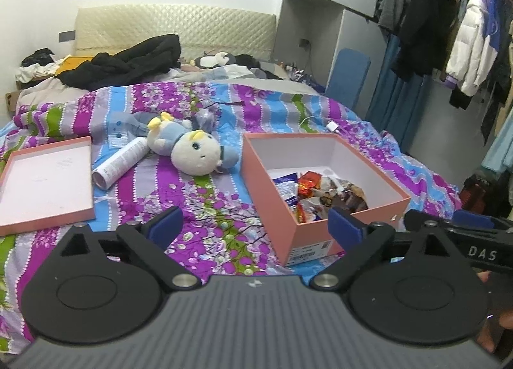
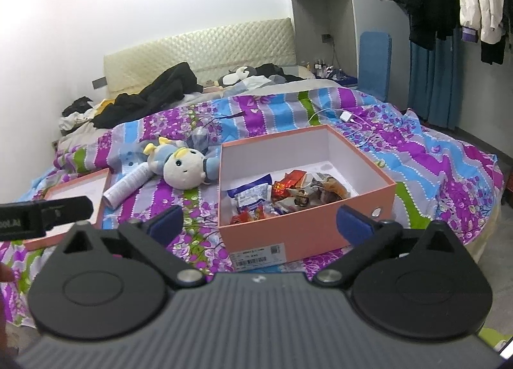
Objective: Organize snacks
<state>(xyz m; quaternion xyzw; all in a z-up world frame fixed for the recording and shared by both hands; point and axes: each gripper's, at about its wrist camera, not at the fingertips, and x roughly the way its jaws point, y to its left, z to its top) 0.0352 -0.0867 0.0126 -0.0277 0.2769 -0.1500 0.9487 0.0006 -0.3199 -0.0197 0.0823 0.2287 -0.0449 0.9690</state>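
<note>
The floral-striped bed [image 1: 224, 208] carries a pink box [image 1: 307, 237], its lid [image 1: 45, 211], a plush doll [image 1: 189, 150], a white tube [image 1: 121, 162] and a black coat [image 1: 128, 61].

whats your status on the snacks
Left gripper open, right gripper open, both empty. Snacks in box, lid off beside it. Nothing blocking.

A pink cardboard box [image 2: 304, 227] sits open on the bed, white inside, a barcode label on its near wall. Snack packets [image 2: 285, 192] — blue-white, red, brown wrappers — lie heaped along its near side. Its lid [image 1: 45, 183] lies upturned, well apart.
</note>
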